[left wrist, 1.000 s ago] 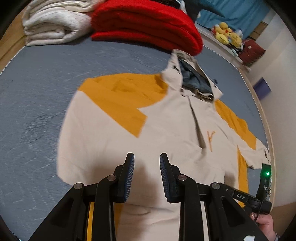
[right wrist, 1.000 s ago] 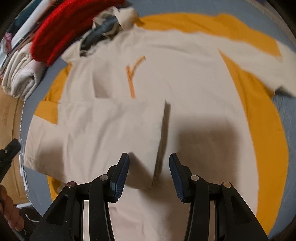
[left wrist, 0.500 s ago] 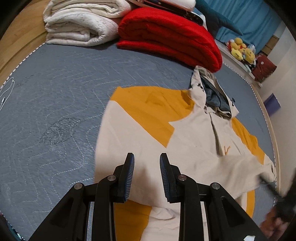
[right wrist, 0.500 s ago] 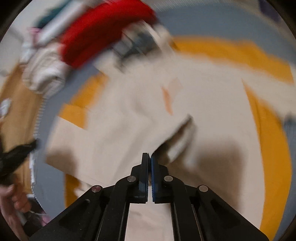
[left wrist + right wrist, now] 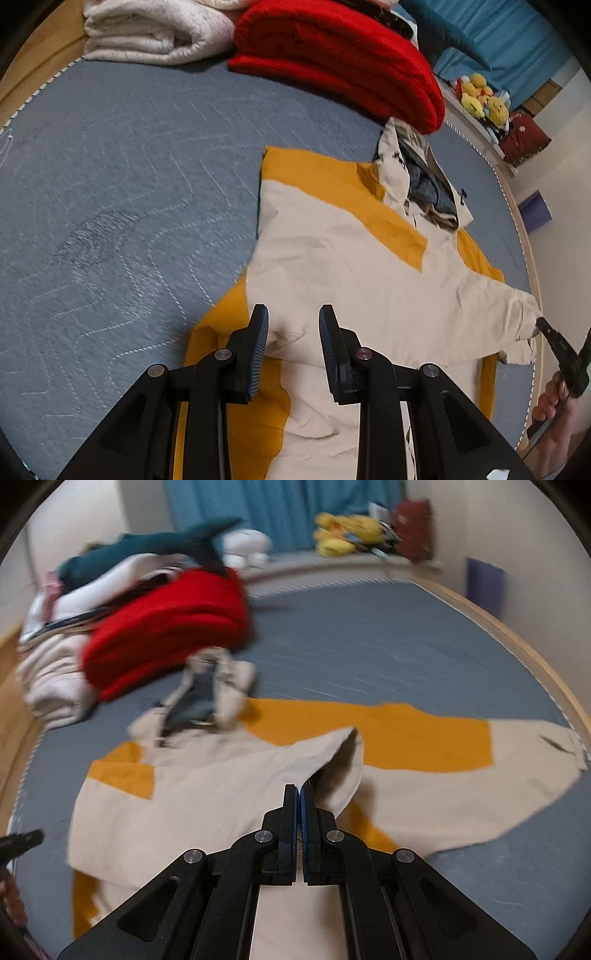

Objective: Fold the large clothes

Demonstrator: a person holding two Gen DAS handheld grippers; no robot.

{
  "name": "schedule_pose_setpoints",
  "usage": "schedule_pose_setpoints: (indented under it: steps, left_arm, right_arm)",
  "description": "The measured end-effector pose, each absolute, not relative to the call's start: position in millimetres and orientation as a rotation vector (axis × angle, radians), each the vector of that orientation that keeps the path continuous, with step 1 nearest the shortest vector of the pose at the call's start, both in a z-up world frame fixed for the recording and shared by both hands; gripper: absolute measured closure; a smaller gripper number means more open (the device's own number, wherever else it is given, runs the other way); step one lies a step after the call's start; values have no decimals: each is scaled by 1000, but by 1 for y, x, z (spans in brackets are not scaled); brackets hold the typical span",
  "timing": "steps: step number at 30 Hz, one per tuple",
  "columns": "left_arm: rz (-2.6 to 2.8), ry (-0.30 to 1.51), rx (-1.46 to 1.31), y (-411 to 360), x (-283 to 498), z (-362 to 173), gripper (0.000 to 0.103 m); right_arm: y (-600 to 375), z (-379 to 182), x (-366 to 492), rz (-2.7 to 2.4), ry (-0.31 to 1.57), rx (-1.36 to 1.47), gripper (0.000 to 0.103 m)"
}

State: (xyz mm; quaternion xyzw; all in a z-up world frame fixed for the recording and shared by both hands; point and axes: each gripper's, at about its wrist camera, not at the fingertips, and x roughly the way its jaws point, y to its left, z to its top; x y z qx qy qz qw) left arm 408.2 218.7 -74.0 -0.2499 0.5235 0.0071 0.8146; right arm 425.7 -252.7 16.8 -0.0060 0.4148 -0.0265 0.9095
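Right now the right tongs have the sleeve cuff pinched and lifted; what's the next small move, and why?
Probably carry the cuff a little further across the cream and orange jacket and lay it down. The right tongs are shut on it and the sleeve is folded only partway over the chest, while the left tongs hover open.

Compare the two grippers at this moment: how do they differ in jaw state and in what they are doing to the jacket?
The left gripper has its jaws apart and holds nothing; the right gripper has its jaws pressed together on a cream fold of the jacket.
The left gripper hovers above the flat-lying cloth; the right gripper lifts its fold clear of the blue mattress.
Both are black with blue ribbed pads and point at the same jacket.
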Motion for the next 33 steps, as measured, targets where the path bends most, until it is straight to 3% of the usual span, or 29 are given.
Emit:
schedule_pose_setpoints:
  steps: [4,10,13,16,21,23,33]
  left_arm:
    - [-20,1165,-529,208,412,-88,78]
    - [-24,1207,-507,196,416,-102,78]
    - [-30,1207,-495,192,418,-102,78]
    - [-38,1203,-488,187,420,-100,78]
    - [-55,1192,-473,179,421,-93,78]
    - [-64,1186,-460,176,420,-90,78]
    - [-66,1174,-386,153,419,-84,78]
  right_arm:
    - [-282,17,439,-102,865,-3,100]
    - [-303,3,446,-195,901,6,86]
    - [-310,-6,445,-165,915,47,85]
    - [-312,-26,452,-75,980,125,82]
    - [-327,-103,469,-82,1244,144,79]
    - [-339,-110,467,-89,1249,177,79]
    - [-357,-23,453,-117,1034,109,78]
